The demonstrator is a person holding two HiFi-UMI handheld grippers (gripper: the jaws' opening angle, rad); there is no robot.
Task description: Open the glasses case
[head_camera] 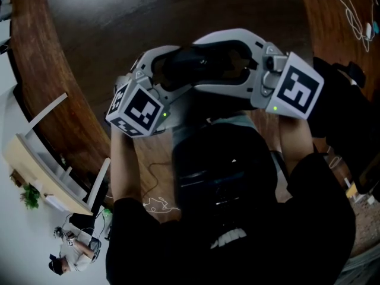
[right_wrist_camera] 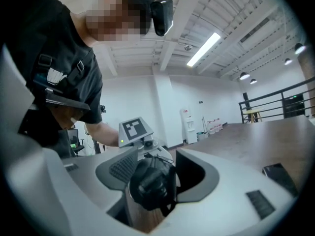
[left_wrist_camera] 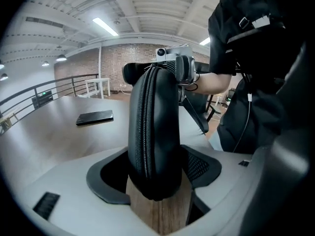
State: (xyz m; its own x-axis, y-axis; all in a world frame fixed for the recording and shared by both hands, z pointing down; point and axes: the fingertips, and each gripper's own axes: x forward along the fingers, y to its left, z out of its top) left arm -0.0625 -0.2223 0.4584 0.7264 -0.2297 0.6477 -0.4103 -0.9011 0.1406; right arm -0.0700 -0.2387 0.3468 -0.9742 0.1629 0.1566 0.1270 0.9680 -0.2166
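One case [left_wrist_camera: 153,132], one phone [left_wrist_camera: 94,117], two grippers [left_wrist_camera: 155,183] [right_wrist_camera: 150,186]

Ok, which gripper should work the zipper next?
Right, probably. The left gripper clamps one end of the glasses case, steadying it; the right gripper has the other end, with what looks like the zipper pull, between its jaws.
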